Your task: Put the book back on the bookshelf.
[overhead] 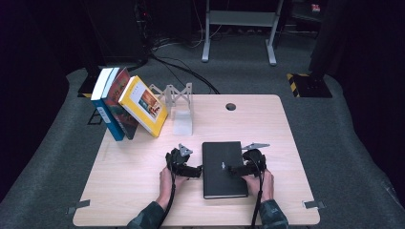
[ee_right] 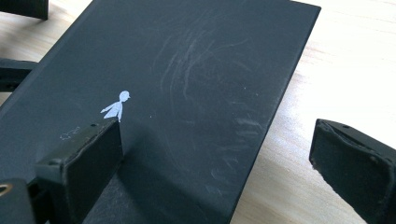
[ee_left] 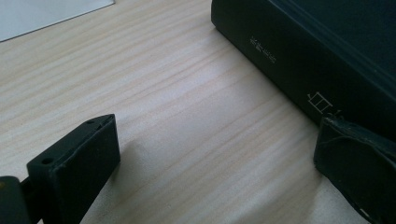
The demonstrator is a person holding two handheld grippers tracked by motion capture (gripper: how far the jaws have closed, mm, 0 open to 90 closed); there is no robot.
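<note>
Table (overhead: pixel 143 191) first: your pale wood table carries everything. At its ten o'clock corner three books (overhead: pixel 125 106) lean together, tilted toward the left, beside a grey bookend rack (overhead: pixel 177 102) at about eleven o'clock; that rack's slots hold nothing, and the books rest outside it.

Next in size, the black book (overhead: pixel 222 168) lies flat, cover up, just right of the table's centre toward six o'clock. Its long axis runs twelve to six, spine on the nine o'clock side. In the right gripper view a small white figure (ee_right: pixel 116 107) marks the cover.

Your forearms come in from six o'clock, one either side of the book, hands low on the table. Your left gripper (overhead: pixel 185 168) sits at the book's nine o'clock edge, jaws spread wide and pointing toward three; in the left gripper view one jaw is against the spine, the other rests on bare wood. Your right gripper (overhead: pixel 239 168) reaches in from three o'clock, jaws parted, one over the cover and one beyond the book's edge, clasping nothing.
</note>
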